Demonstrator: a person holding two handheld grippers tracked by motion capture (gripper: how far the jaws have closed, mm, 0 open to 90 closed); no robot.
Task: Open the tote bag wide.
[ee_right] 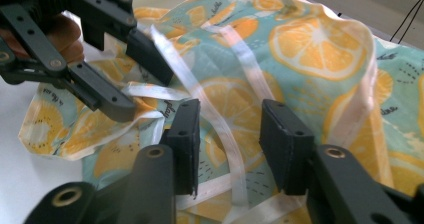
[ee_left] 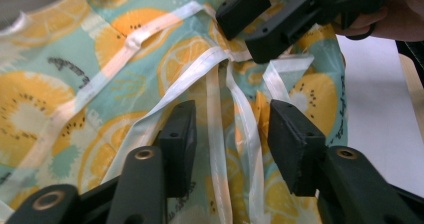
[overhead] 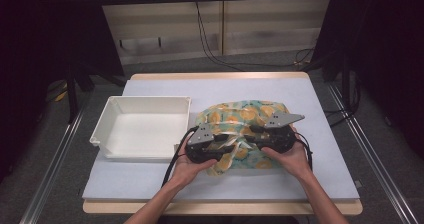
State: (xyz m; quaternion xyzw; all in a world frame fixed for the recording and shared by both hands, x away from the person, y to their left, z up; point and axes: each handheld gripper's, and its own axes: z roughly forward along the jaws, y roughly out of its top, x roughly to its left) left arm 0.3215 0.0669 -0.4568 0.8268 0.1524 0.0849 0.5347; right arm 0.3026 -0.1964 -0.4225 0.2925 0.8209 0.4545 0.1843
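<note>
Left to right across the desk, pale lavender top with wooden edging:

White rectangular plastic bin sits on the left half, nearer the left edge, upright, open side up.

Just right of it, teal fabric apron with orange citrus-slice print lies crumpled flat around desk centre, reaching toward the near edge. Apron and bin look close; cannot tell if they touch. White satin ribbon ties run loose across the top of the fabric.

Left gripper over the apron's near-left part, fingers partway apart, pointing down at the fabric. Two ribbon strands pass through the gap; the pads don't press on them. Holding nothing.

Right gripper over the apron's near-right part, facing the left one, tips near each other above the ties. Fingers also partway apart, one ribbon strand running between them, no pinch visible.

Both hands rest on the fabric's near side.
</note>
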